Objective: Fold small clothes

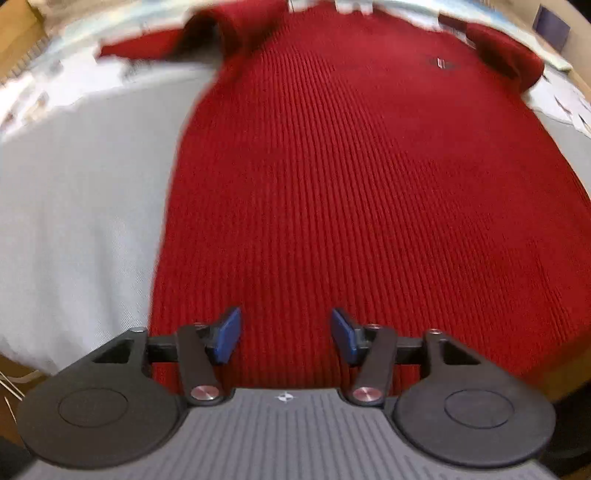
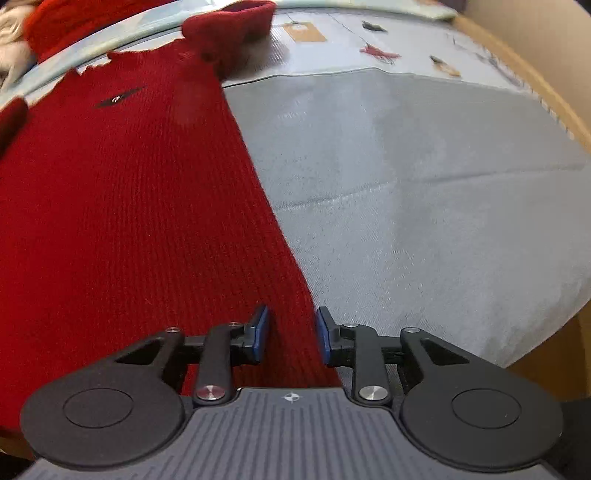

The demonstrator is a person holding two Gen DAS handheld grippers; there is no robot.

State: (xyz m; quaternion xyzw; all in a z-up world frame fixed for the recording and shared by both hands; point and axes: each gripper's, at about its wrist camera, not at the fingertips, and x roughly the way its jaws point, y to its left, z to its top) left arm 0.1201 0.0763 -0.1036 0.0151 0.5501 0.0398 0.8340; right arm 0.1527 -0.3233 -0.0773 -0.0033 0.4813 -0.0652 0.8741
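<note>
A red ribbed knit sweater [image 1: 362, 177] lies flat on a grey cloth surface [image 1: 81, 206], hem toward me, sleeves folded up at the far end. It also shows in the right wrist view [image 2: 122, 206], with a small dark logo [image 2: 118, 98] on the chest. My left gripper [image 1: 286, 334] is open and empty, its blue pads [image 1: 231, 334] above the hem near the sweater's left side. My right gripper [image 2: 291, 334] is open and empty, straddling the sweater's right edge near the hem.
The grey cloth [image 2: 424, 192] covers the table right of the sweater. A light patterned sheet with small prints [image 2: 380, 51] lies beyond it. A wooden edge [image 2: 546, 85] runs along the far right. A red sleeve [image 2: 229, 26] bunches at the far end.
</note>
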